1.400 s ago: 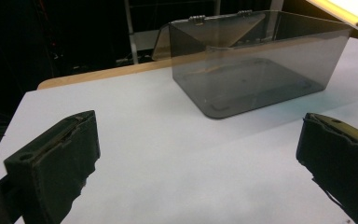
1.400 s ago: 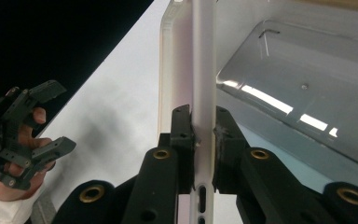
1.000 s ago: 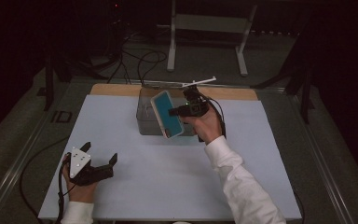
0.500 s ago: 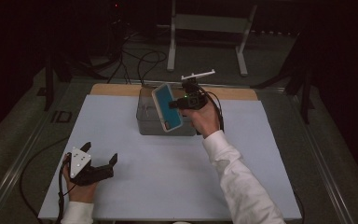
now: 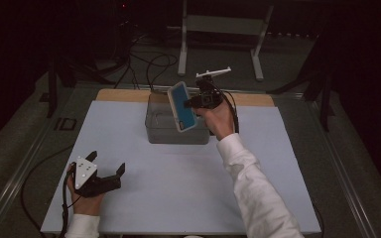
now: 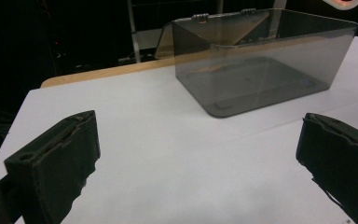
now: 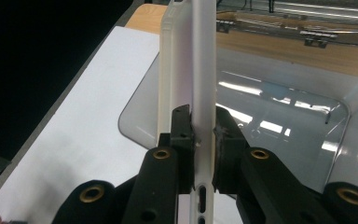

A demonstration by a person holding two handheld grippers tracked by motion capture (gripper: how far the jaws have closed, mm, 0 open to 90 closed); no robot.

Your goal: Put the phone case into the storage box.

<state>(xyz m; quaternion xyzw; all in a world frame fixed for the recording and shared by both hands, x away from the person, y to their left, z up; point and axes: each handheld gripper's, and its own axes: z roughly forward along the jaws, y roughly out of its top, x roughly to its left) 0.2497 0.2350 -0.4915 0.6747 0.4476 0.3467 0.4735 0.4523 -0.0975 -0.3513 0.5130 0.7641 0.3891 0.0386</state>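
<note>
My right tool (image 5: 198, 101) pinches the phone case (image 5: 182, 106) edgewise above the clear bin (image 5: 178, 134), ready to drop in. Left tool (image 5: 110, 173) idles wide open, empty, on the counter (image 5: 178, 173).

The high view looks down over the table (image 5: 178, 198); each gripper view looks along its jaws, both sharing the clear box (image 6: 261, 74).

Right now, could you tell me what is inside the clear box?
The clear box looks empty in the left gripper view. From above, the phone case in the right gripper covers part of it.
</note>
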